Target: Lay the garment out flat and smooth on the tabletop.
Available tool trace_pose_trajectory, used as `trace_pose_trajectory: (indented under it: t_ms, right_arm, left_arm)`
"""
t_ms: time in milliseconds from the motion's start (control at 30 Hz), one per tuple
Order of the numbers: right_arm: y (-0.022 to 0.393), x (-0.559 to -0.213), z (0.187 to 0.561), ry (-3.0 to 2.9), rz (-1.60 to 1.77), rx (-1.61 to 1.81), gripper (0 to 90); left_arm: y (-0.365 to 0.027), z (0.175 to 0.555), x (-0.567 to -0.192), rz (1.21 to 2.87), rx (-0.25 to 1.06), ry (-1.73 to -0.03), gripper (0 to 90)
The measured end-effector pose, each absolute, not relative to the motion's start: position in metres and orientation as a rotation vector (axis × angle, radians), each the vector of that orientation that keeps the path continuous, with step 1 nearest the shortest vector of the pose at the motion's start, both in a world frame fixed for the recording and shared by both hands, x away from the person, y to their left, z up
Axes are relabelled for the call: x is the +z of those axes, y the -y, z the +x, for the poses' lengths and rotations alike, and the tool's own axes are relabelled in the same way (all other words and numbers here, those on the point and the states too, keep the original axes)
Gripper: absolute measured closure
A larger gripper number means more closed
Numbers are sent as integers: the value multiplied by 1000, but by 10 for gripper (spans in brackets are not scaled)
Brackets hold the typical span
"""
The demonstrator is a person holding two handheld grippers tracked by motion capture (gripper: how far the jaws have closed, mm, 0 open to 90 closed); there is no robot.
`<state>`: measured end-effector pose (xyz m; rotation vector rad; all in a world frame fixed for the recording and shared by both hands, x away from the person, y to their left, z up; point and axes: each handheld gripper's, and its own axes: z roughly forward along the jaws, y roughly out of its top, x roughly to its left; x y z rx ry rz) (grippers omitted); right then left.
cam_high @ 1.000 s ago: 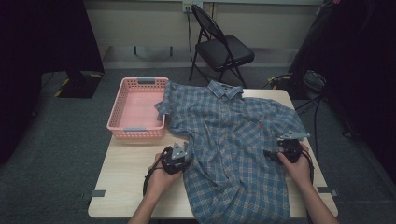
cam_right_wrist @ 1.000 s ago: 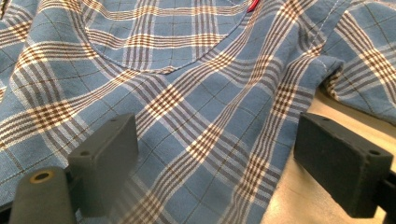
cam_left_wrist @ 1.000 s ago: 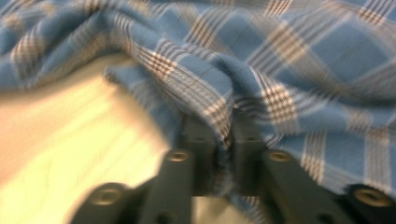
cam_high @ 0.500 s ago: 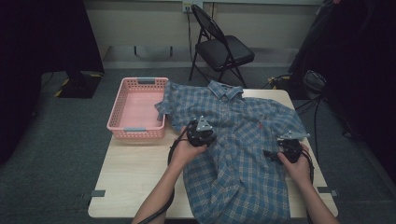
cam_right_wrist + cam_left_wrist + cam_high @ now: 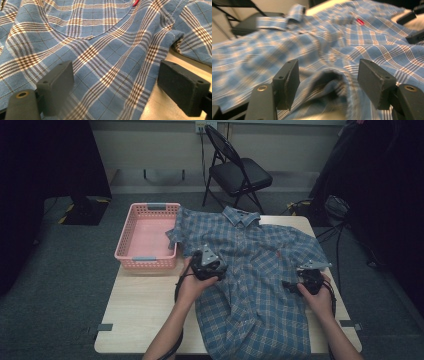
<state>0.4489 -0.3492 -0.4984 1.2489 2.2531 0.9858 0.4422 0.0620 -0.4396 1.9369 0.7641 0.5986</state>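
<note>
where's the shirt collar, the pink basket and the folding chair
shirt collar (image 5: 241,216), high view, on the folded collar band at the shirt's far end
pink basket (image 5: 145,261), high view, on its near rim
folding chair (image 5: 244,171), high view, on the dark seat

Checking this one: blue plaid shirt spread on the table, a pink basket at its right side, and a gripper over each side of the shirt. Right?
Not quite. The pink basket sits at the left side of the shirt, as the high view shows. The rest holds: the left gripper and right gripper are over the shirt's two sides.
</note>
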Motion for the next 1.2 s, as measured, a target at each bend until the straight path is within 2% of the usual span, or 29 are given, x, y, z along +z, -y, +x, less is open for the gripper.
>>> trace_pose_trajectory:
  t_ms: [100, 133, 233, 467, 567, 667, 733, 833, 1000, 1200]
  right_arm:
    - [349, -498, 449, -2253, 1249, 986, 130]
    - [349, -498, 449, -2253, 1250, 986, 130]
    - [349, -498, 449, -2252, 1250, 986, 129]
    - [348, -498, 449, -2250, 1252, 986, 130]
    - [348, -498, 449, -2251, 1252, 986, 130]
    - [348, -498, 449, -2251, 1251, 985, 129]
    - [348, -498, 449, -2251, 1251, 985, 129]
    - [348, -498, 449, -2252, 1251, 985, 130]
    - [348, -498, 449, -2252, 1251, 985, 130]
    - [348, -498, 449, -2252, 1250, 985, 130]
  left_arm:
    - [-94, 435, -441, 1906, 593, -839, 341]
    - [-104, 433, -445, 1928, 582, -862, 390]
    - [-124, 432, -468, 2020, 568, -922, 400]
    - [-122, 448, -498, 2042, 503, -1009, 432]
    - [-115, 453, -496, 2037, 499, -925, 441]
    - [-107, 458, -498, 2127, 485, -851, 506]
    - [-103, 460, -498, 2119, 416, -835, 652]
    - [-101, 462, -498, 2129, 363, -801, 802]
    - [-108, 452, -496, 2137, 320, -813, 838]
    - [-136, 414, -496, 2097, 307, -881, 841]
